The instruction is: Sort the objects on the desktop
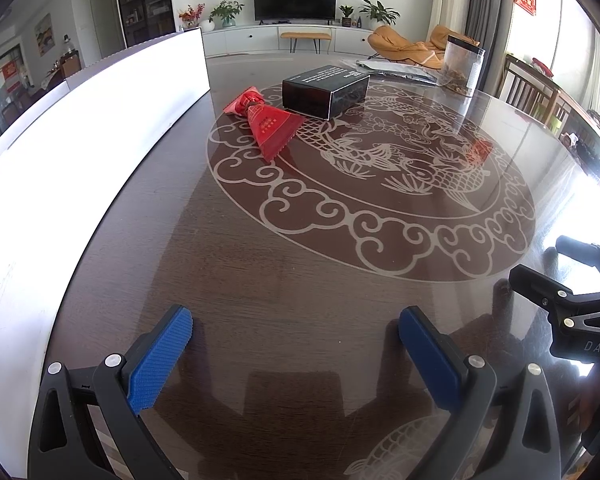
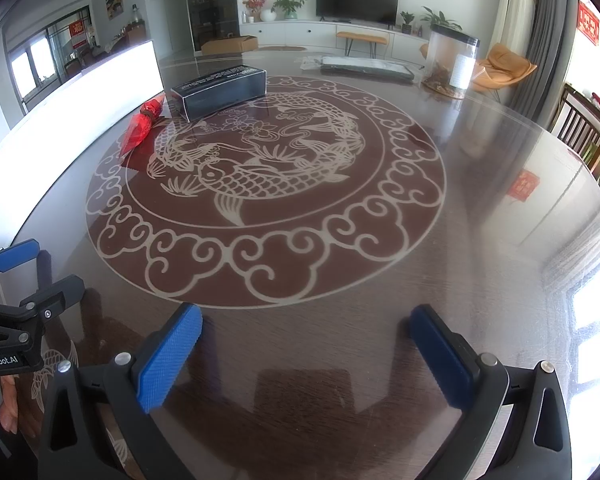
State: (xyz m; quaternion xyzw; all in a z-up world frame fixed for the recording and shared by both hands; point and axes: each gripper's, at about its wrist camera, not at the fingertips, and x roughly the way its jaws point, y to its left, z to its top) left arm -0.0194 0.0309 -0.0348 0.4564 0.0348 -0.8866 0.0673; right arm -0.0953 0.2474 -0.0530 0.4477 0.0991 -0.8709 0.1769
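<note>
Left wrist view: the left gripper (image 1: 296, 344) is hovering low over the dark glass-topped table (image 1: 284, 280), its blue-padded fingers (image 1: 160, 360) standing wide apart with nothing between them. Ahead, at the far-left rim of the etched fish medallion (image 1: 380, 184), a red packet (image 1: 266, 120) is lying flat, touching or just beside a black box (image 1: 326, 90) — the gap cannot be told. A clear jar (image 1: 462, 66) is standing farther back on the right, beside a flat grey bag (image 1: 396, 69). A white panel (image 1: 80, 128) is running along the table's left edge. The right gripper (image 1: 556, 268) is entering at the right edge.

Right wrist view: the right gripper (image 2: 306, 342) is likewise hovering over bare table (image 2: 420, 280), fingers (image 2: 168, 360) spread and empty. The red packet (image 2: 142, 128) and black box (image 2: 222, 90) are lying far ahead on the left, well apart from both tools. The left gripper (image 2: 36, 264) is showing at the left edge — a person's hand (image 2: 4, 404) is holding it.
</note>
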